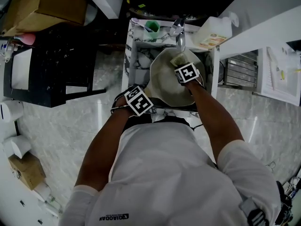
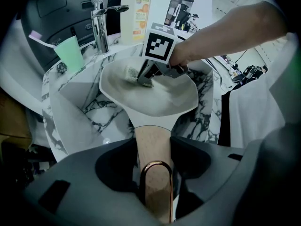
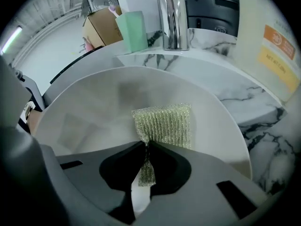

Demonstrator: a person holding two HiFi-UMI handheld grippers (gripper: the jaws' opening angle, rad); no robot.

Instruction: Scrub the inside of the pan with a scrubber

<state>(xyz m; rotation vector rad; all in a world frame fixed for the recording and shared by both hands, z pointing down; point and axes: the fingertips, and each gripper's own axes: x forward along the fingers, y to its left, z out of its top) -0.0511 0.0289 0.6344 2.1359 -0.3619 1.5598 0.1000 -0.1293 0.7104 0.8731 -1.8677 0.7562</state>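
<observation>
Our right gripper (image 3: 145,147) has its jaws pinched together on the near corner of the scrubber (image 3: 164,124), a flat square of coarse, greenish-gold woven mesh. The free part of the mesh lies spread against the inner wall of the pan (image 3: 84,121), toward twelve o'clock of the bowl in the head view. Our left gripper (image 2: 153,149) is clamped around the pan's handle (image 2: 151,140), a smooth, pale wooden stick ending in a thin copper-coloured hanging loop (image 2: 157,173). The handle leaves the pan at about seven o'clock. The pan is round and deep, matt white inside, and we hold it over the sink (image 2: 89,114), a white basin veined like marble.

We judge the scrubbing to be under way. The next move calls for pressing the mesh flat and sweeping it round the wall and floor, with the left side bracing the handle against the push.

Beyond the rim, a chrome tap (image 3: 171,13) stands at twelve o'clock, a green cup (image 3: 132,29) at eleven and a plastic bottle (image 1: 212,32) at one.
</observation>
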